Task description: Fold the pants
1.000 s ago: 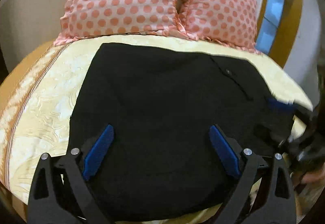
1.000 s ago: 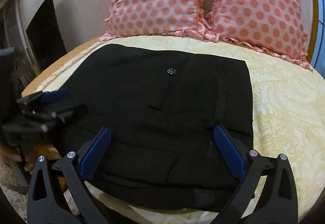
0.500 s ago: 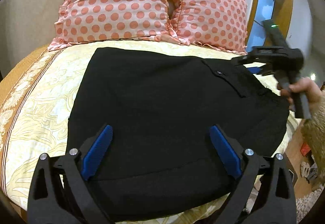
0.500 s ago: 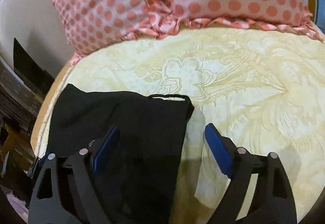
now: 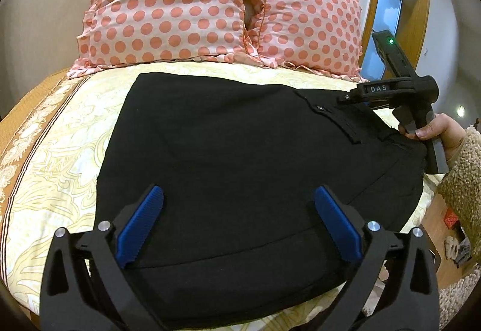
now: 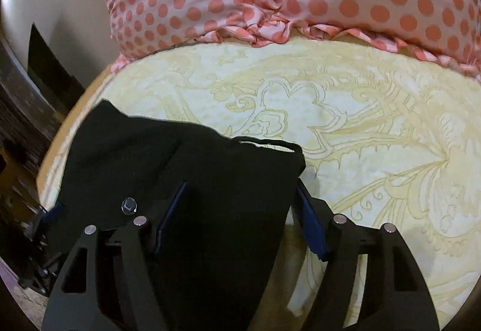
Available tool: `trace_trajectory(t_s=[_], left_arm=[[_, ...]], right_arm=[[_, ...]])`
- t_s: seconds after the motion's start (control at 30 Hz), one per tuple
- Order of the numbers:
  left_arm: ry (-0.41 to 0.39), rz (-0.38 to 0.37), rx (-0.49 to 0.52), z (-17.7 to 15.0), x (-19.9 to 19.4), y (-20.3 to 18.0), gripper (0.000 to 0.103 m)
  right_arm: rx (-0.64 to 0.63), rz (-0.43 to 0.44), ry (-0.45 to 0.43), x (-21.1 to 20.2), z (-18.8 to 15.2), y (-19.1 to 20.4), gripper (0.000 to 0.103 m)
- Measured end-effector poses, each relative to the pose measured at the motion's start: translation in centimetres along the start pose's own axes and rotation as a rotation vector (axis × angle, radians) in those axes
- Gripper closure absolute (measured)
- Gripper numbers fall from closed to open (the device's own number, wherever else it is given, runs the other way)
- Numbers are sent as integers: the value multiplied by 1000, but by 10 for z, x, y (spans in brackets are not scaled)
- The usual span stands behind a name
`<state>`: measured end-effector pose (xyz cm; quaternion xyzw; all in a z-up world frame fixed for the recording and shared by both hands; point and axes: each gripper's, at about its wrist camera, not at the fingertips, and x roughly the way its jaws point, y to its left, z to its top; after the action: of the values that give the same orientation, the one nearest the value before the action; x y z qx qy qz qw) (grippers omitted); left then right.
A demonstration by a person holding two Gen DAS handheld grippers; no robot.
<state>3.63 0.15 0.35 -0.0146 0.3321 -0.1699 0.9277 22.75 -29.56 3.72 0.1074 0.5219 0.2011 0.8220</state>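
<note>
The black pants [image 5: 240,168] lie folded flat on the yellow patterned bedspread [image 5: 54,156]. My left gripper [image 5: 237,220] is open, hovering over the near edge of the pants with nothing between its blue pads. My right gripper shows in the left wrist view [image 5: 369,102] at the far right corner of the pants, by the pocket button. In the right wrist view the right gripper [image 6: 237,220] is open and straddles the waistband corner of the pants [image 6: 180,168]; the fabric lies between its pads. A metal button [image 6: 128,206] shows on the cloth.
Two pink polka-dot pillows [image 5: 168,3] stand against the headboard behind the pants. The bedspread [image 6: 375,126] stretches to the right of the pants. The bed edge and floor clutter [image 5: 454,238] are at the right.
My right gripper has moved from the near edge to the far right waistband corner, lowered onto it, and its jaws have narrowed around the fabric. The left gripper stayed open near the front edge.
</note>
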Motion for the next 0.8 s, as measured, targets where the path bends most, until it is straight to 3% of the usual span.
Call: trace_trajectory(t_s=[0.07, 0.13, 0.23, 0.3, 0.37, 0.43, 0.57, 0.6, 0.63, 0.73, 0.8], left_arm=[[-1, -3, -1, 0, 0, 1, 2], [0, -2, 1, 1, -1, 0, 2], [1, -13, -12, 3, -2, 1, 2], [5, -26, -24, 5, -2, 3, 2], [8, -36, -36, 6, -1, 6, 2], [9, -33, -33, 6, -1, 6, 2], [8, -17, -15, 4, 1, 3, 2], [7, -12, -12, 4, 2, 2, 2], [6, -10, -12, 4, 2, 2, 2], [12, -20, -27, 6, 1, 5, 2], [8, -36, -57, 11, -5, 11, 2]], right_arm=[[-13, 0, -10, 1, 0, 1, 36], [-37, -1, -31, -1, -1, 4, 57], [-89, -2, -68, -9, -3, 13, 68], [-88, -18, -54, -8, -3, 13, 67], [-34, -15, -24, -4, 0, 6, 59], [10, -25, -13, -3, 1, -1, 42], [-2, -32, -17, -4, -3, 1, 42], [-7, -29, -17, -4, -4, 2, 48], [-20, 10, -21, -4, -5, 5, 68], [-82, 6, -54, -13, -8, 16, 83], [-112, 7, -81, -22, -9, 23, 87]])
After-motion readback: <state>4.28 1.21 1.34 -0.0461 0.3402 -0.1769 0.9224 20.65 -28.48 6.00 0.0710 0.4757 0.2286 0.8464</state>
